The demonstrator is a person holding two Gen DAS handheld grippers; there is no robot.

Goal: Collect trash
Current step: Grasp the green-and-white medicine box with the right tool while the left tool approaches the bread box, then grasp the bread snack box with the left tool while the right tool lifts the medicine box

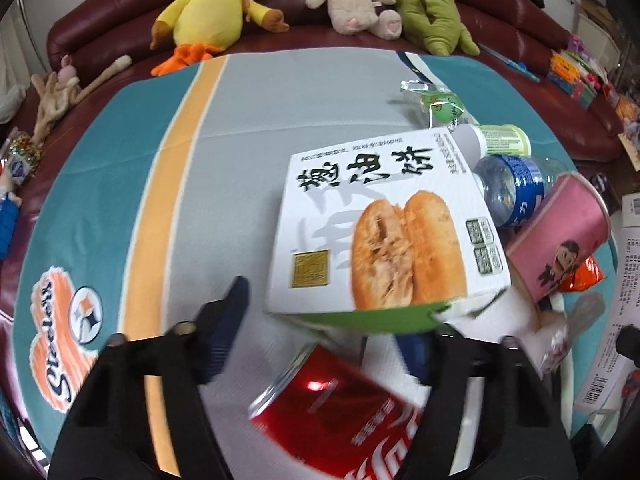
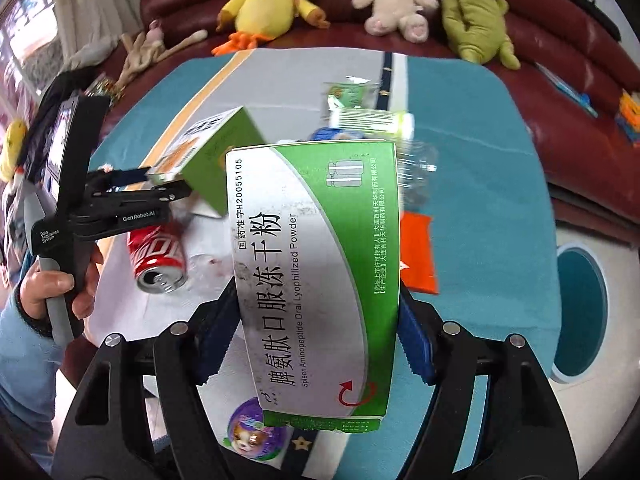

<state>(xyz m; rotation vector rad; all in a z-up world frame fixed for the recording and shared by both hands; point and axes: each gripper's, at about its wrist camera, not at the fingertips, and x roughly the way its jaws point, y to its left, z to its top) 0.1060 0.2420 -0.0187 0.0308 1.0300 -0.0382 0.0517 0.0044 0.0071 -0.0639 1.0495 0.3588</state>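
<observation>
Low table under a teal, grey and orange cloth (image 1: 224, 128), dark red sofa (image 1: 92, 28) behind with plush toys. Right gripper (image 2: 316, 332) clamps the green-and-white medicine box (image 2: 316, 276) across its width, box clear of the cloth. Left gripper (image 1: 324, 328): jaws about half apart around a corner of the tilted pastry box (image 1: 384, 224); in the right wrist view its tips (image 2: 160, 184) pinch that box's edge, contact likely. Firm up before lifting; a corner hold may swing. Red cola can (image 2: 160, 260) lies opened; clear bottle (image 1: 508, 188) looks empty; pink cup (image 1: 560, 236) on its side, contents unseen. No bin visible.
</observation>
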